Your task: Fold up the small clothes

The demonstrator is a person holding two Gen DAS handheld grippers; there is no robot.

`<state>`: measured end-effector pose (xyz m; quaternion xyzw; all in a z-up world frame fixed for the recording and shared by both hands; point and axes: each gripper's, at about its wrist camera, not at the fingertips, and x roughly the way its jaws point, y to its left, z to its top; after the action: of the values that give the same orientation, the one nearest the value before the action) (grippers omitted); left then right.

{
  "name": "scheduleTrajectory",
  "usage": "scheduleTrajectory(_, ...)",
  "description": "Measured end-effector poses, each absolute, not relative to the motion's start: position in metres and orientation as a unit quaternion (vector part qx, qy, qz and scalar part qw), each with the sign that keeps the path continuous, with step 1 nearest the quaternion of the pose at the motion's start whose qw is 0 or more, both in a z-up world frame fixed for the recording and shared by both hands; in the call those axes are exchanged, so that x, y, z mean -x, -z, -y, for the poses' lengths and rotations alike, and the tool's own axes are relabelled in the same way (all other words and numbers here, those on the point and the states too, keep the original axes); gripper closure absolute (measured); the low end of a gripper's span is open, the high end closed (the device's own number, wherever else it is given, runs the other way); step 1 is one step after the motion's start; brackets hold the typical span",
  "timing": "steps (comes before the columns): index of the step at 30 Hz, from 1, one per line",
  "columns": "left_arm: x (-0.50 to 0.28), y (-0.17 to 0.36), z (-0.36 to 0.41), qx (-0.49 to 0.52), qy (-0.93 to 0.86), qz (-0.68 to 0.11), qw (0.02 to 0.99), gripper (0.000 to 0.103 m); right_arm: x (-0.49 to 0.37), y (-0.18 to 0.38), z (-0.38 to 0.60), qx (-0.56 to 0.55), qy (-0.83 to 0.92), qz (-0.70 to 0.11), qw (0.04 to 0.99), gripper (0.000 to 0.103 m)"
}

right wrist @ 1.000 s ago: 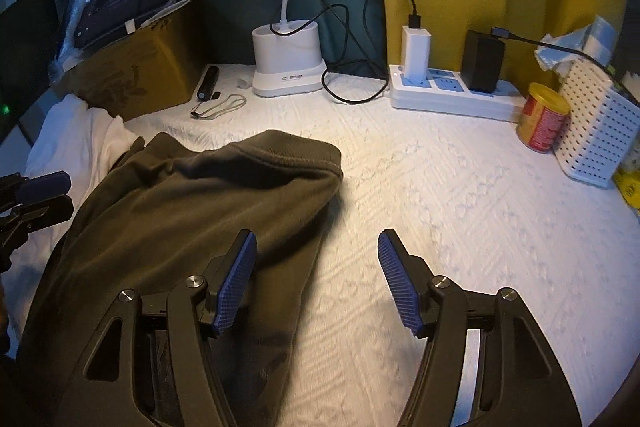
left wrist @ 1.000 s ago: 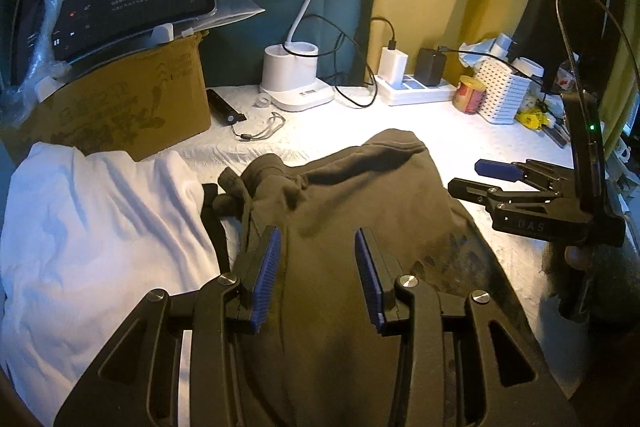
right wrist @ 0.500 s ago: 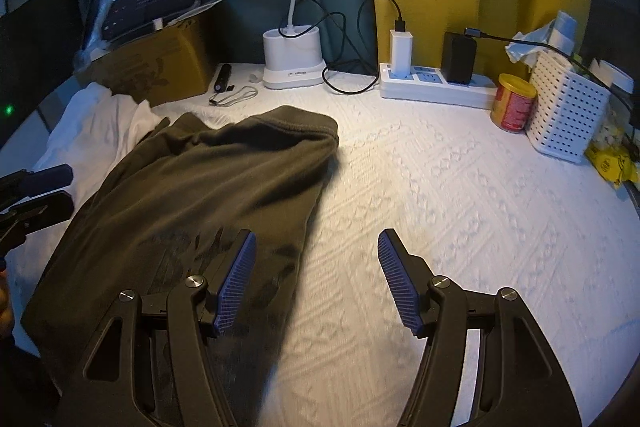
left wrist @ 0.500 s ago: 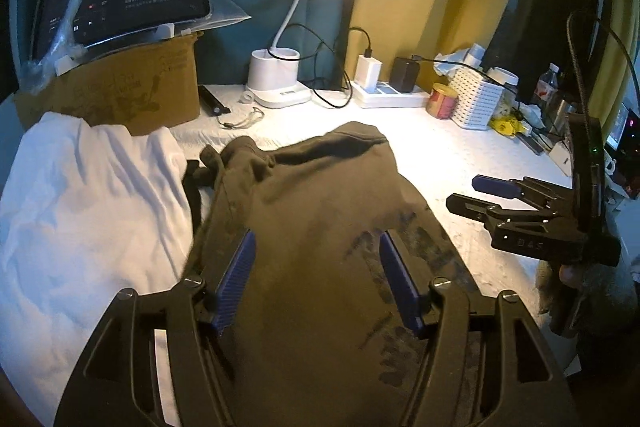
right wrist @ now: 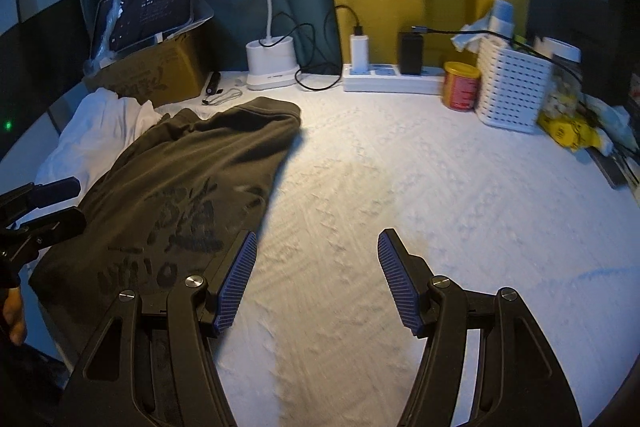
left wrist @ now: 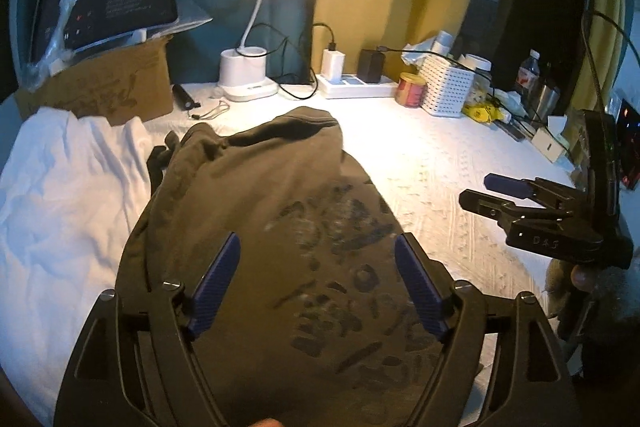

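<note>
The olive-brown garment (left wrist: 256, 227) is lying on the white textured worktop (right wrist: 420, 167), folded lengthwise into a long band with its dark print facing up, its far rounded end pointing toward the lamp base (right wrist: 272, 65) and its left edge overlapping a crumpled white cloth (left wrist: 60, 195). The left tool (left wrist: 316, 279) is hovering above the printed part with its jaws opening and nothing between them, the fabric lying free underneath; the right tool (right wrist: 316, 277) is standing wide over bare worktop just beside the garment's right edge, holding nothing. To my eye a cross fold is coming next, and it will go best if both tools are pinching the near hem at matching points, catching every layer, then lifting low and carrying the edge toward the far end so the band is not skewing; the loose far corner looks likely to bunch unless it is smoothed first. Along the back, a cardboard box (left wrist: 116, 95) is carrying a dark tablet (left wrist: 108, 3) in plastic wrap on top, its inside hidden. A white perforated basket (right wrist: 514, 89) is holding crumpled paper and what seems a small white-and-blue bottle, and a red-and-yellow can (right wrist: 460, 87) is standing closed just beside it.
</note>
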<state>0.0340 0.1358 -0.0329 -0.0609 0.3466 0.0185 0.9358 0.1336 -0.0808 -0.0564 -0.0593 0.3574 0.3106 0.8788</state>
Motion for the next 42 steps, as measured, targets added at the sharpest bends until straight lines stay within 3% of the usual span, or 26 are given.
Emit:
scheduleTrajectory(3,-0.031,0.028,-0.122,0.059,-0.011,-0.338,0.939,0.023,-0.128,0.054,0.098,0.057,-0.303,-0.356,0.882,0.037)
scheduleTrajectory(8,-0.026,0.023,-0.104,0.074,0.002,-0.312,0.947,0.009,-0.116,0.045,0.126,0.046,-0.294,-0.34,0.892,0.037)
scheduleTrajectory(18,-0.017,0.007,-0.066,0.048,-0.009,-0.281,0.958,0.009,-0.09,0.022,0.18,0.03,-0.268,-0.305,0.913,0.036)
scheduleTrajectory(21,-0.011,-0.004,-0.054,0.033,-0.005,-0.259,0.965,0.009,-0.082,0.013,0.194,0.024,-0.263,-0.292,0.919,0.021)
scheduleTrajectory(28,0.0,-0.02,-0.024,-0.012,-0.001,-0.215,0.977,0.007,-0.06,-0.014,0.232,0.009,-0.239,-0.255,0.937,0.021)
scheduleTrajectory(30,0.006,-0.027,-0.019,-0.014,-0.002,-0.195,0.981,0.001,-0.054,-0.021,0.241,0.006,-0.233,-0.246,0.941,0.021)
scheduleTrajectory(42,0.039,-0.073,0.01,-0.034,0.013,-0.107,0.994,0.001,-0.01,-0.064,0.283,0.012,-0.188,-0.17,0.967,0.021)
